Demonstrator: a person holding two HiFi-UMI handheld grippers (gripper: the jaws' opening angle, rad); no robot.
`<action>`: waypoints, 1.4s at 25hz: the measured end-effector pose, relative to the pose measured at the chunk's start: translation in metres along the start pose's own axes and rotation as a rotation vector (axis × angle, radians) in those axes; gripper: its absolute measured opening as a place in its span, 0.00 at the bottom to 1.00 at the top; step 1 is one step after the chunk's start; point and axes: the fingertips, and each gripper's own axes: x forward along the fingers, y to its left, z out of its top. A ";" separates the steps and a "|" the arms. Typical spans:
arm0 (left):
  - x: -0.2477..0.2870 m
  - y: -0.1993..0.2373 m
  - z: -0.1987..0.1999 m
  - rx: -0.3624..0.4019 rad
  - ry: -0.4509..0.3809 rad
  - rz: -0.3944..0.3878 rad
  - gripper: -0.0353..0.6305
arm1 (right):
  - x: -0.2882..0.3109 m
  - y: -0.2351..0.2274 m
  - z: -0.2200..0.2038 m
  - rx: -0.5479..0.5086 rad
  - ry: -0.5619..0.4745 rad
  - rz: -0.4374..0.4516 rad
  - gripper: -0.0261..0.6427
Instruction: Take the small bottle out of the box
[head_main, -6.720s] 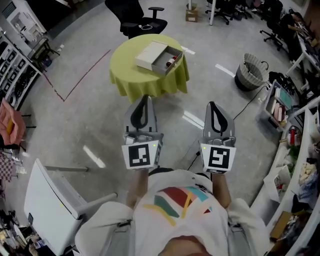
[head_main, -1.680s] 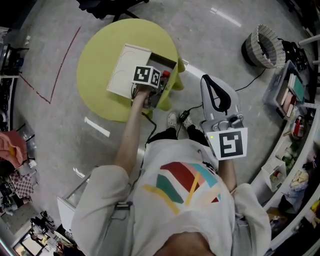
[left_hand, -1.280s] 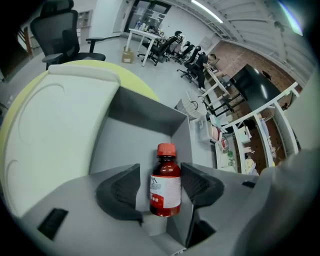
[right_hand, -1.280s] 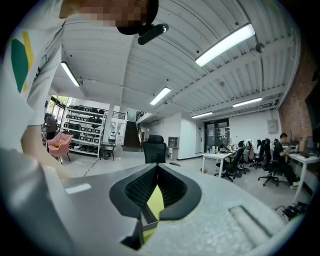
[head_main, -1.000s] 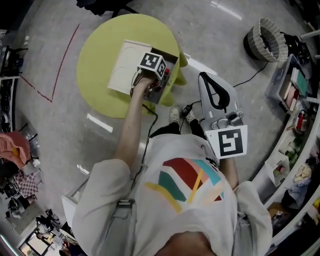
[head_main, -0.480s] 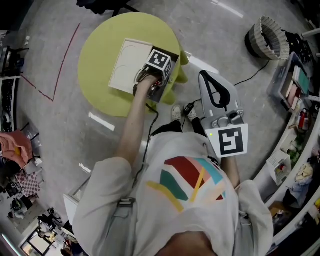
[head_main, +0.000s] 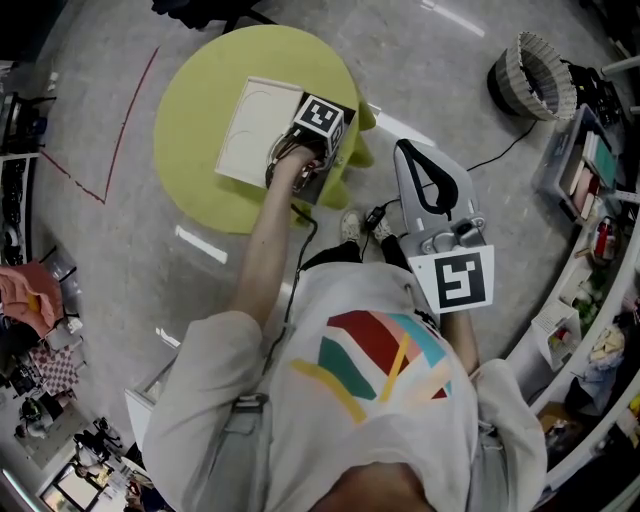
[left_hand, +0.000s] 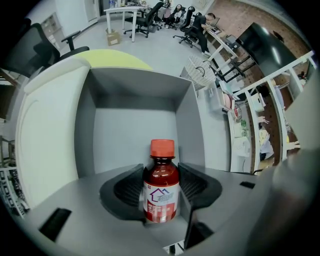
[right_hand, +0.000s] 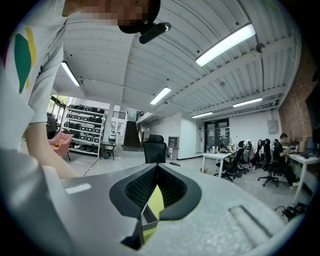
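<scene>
Left gripper view showed the bottle (left_hand: 161, 187) standing upright on the floor of the open grey box (left_hand: 135, 125), close to its near edge, with the left gripper (left_hand: 161, 170) reached down around it. The two jaws stood wide, one on each side of the brown body just below the shoulder, and the pads looked to be pressing its sides. The right gripper (right_hand: 156, 167) was held back by the person's chest, jaws pressed together on nothing, well apart from the yellow table (head_main: 200, 120).

The bottle looked small and light, probably glass or hard plastic, so stiff under the pads but smooth and round, and likely to twist or slip if pinched off-centre. The paper label (left_hand: 161, 197) should give more friction than the bare shoulder. The broad middle of the body seemed the best hold. The orange cap (left_hand: 162, 148) is narrower and would let the bottle swing. A straight lift should clear the box walls.
</scene>
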 end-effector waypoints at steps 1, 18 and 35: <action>0.000 0.000 0.000 -0.004 -0.009 -0.001 0.39 | 0.000 0.000 0.001 -0.001 -0.003 -0.001 0.05; -0.052 -0.002 0.024 -0.062 -0.333 0.015 0.38 | 0.002 0.003 0.006 -0.023 -0.023 0.025 0.05; -0.298 -0.050 0.033 -0.030 -1.237 0.171 0.38 | 0.020 0.006 0.054 -0.142 -0.142 0.076 0.05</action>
